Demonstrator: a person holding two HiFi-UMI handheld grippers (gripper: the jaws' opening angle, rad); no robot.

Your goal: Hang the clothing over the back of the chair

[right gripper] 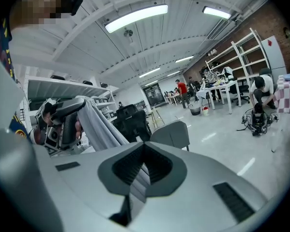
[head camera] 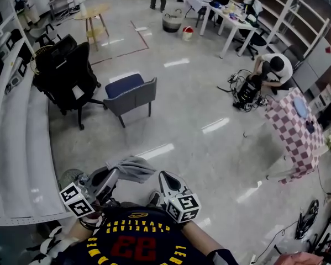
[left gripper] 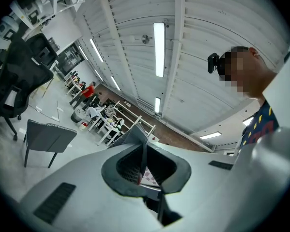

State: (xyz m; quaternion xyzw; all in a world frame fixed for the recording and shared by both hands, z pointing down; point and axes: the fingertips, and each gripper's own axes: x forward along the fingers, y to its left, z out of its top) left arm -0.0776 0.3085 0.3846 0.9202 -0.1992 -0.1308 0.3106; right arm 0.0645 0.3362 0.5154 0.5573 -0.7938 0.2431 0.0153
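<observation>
step in hand: carrying. The clothing (head camera: pixel 133 167) is gripped and off the floor, but not yet at the chair.
left claw (head camera: pixel 111 175): jaws pressed together on a thin fold of the grey cloth.
right claw (head camera: pixel 164 176): jaws closed too, with a pleated strip of the same cloth running out between them.
clothing: spans the gap between the two claws and bunches just ahead of the left claw's tips, close in front of the person's chest.
chair (head camera: pixel 133 93): grey shell with a blue seat, well ahead of both claws across open floor (head camera: pixel 209 148). Its back is the side nearer the claws.
black office chair (head camera: pixel 63 73): ahead and to the left of the left claw, beside the grey one. I take the grey chair as the target, though the task does not say which.
next move: close the distance and lift both claws above the top edge of the chair back. Then draw them apart so the cloth opens, and lower it to fall on both sides — only then let go.
</observation>
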